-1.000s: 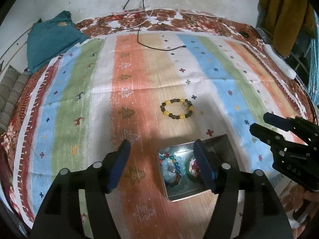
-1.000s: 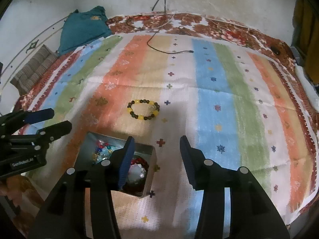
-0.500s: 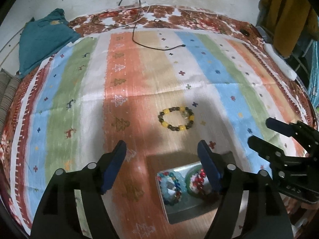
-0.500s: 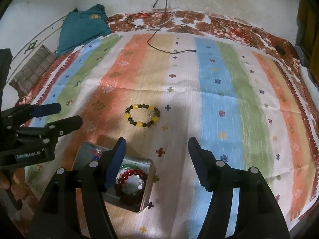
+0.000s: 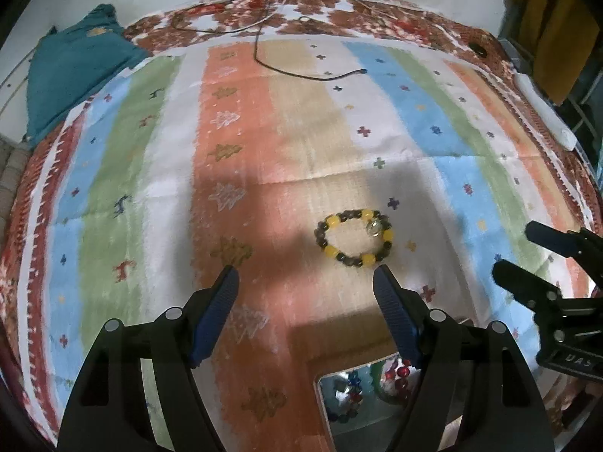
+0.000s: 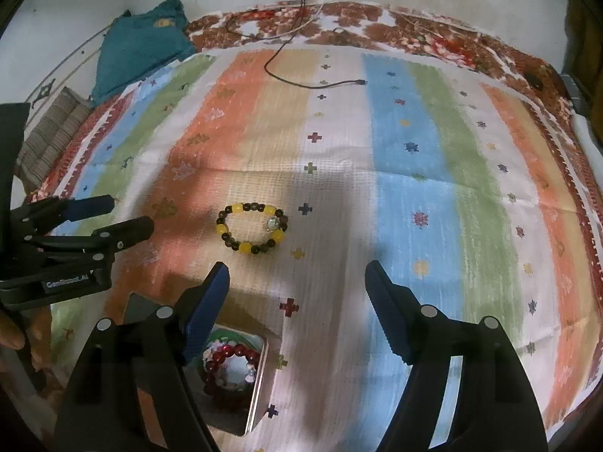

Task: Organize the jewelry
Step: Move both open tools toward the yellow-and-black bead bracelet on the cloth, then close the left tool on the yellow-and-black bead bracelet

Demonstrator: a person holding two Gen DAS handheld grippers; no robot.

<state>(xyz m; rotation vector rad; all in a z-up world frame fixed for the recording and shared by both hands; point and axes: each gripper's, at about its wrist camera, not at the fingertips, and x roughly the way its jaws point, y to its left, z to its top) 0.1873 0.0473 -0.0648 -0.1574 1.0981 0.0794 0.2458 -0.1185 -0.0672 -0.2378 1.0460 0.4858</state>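
While bead bracelet [image 5: 355,238] lies on striped cloth [image 5: 158,158], both hand-held grippers, left [image 5: 306,275] & right [image 6: 297,269], gape wide, right just widened, empty.

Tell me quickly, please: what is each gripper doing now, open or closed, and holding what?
Left gripper: open, holding nothing; its jaws have just been opening.
Right gripper: open, holding nothing; its jaws have just been opening.

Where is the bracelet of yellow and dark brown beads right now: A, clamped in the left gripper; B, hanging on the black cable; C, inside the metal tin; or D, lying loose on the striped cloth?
D: the bracelet of yellow and dark brown beads lies flat on the striped cloth, beyond the metal tin and clear of both open grippers.
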